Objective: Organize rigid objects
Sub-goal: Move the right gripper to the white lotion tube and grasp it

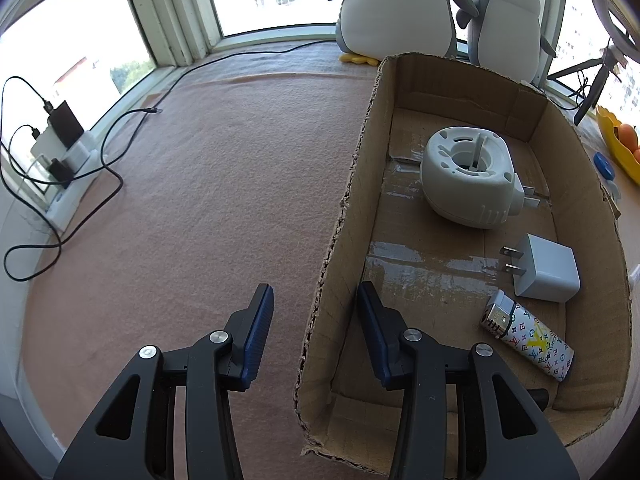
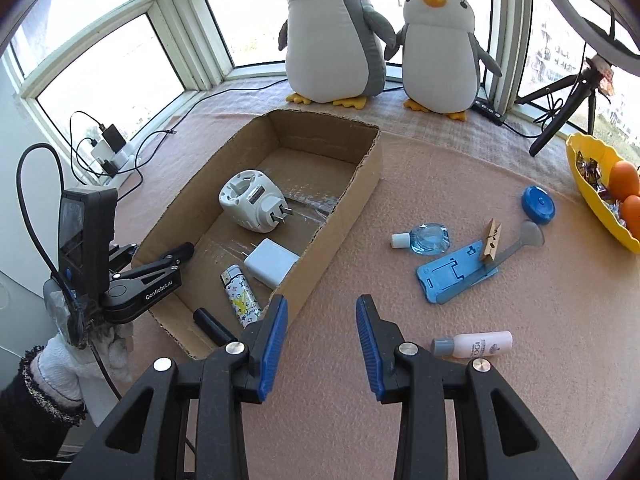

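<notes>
A cardboard box [image 2: 344,216] [image 1: 340,240] holds a white round plug-in device [image 2: 252,200] [image 1: 468,176], a white charger [image 2: 272,262] [image 1: 546,268] and a patterned lighter [image 2: 242,300] [image 1: 528,336]. My left gripper [image 1: 316,300] is open and empty, its jaws astride the box's left wall; it also shows in the right wrist view [image 2: 176,256]. My right gripper [image 2: 322,308] is open and empty above the cloth, right of the box. On the cloth lie a blue phone stand [image 2: 452,276], a wooden clothespin [image 2: 492,242], a small blue bottle [image 2: 428,238], a pink bottle [image 2: 476,344] and a blue lid [image 2: 538,204].
Two plush penguins [image 2: 332,40] stand at the window behind the box. A yellow bowl [image 2: 592,184] with oranges sits at the right edge. A tripod [image 2: 560,112] stands at back right. A power strip with chargers and cables [image 1: 64,148] lies at the left.
</notes>
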`<state>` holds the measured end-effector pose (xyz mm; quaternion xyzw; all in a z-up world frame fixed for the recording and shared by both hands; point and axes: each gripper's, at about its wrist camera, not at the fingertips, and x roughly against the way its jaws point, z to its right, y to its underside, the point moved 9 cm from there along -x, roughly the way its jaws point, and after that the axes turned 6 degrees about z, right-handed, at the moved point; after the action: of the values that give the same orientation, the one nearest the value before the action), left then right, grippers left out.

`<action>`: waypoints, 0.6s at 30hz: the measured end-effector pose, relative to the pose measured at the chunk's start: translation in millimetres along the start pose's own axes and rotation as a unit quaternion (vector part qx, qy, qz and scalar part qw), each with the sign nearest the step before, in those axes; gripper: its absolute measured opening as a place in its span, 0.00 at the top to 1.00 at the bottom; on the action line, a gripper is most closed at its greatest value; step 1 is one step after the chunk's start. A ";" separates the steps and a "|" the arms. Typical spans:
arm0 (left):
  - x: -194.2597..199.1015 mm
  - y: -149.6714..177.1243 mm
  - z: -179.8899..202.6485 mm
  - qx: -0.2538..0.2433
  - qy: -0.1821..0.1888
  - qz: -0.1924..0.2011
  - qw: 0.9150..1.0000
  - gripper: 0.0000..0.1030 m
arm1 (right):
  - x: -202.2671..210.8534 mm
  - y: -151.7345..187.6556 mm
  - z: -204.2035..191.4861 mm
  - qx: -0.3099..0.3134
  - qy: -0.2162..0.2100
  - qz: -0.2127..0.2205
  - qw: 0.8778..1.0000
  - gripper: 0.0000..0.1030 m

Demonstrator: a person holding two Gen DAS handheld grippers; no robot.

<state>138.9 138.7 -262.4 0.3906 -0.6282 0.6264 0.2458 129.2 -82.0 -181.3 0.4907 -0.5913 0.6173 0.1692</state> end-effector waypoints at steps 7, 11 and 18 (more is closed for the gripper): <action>0.0 0.0 0.4 0.000 0.000 0.000 1.000 0.59 | 0.5 11.8 67.0 -0.126 0.054 -0.009 0.990 0.68; 0.0 0.0 0.5 0.000 0.000 0.000 1.000 0.59 | -5.8 28.5 97.9 -0.202 0.064 -0.028 0.977 0.68; 0.0 0.0 0.2 0.000 0.000 0.000 1.000 0.59 | -14.3 49.6 126.9 -0.286 0.062 -0.049 0.955 0.68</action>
<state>138.9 138.4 -262.5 0.3907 -0.6283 0.6262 0.2458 148.2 -202.5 -243.7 0.4111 -0.7064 0.4427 0.3688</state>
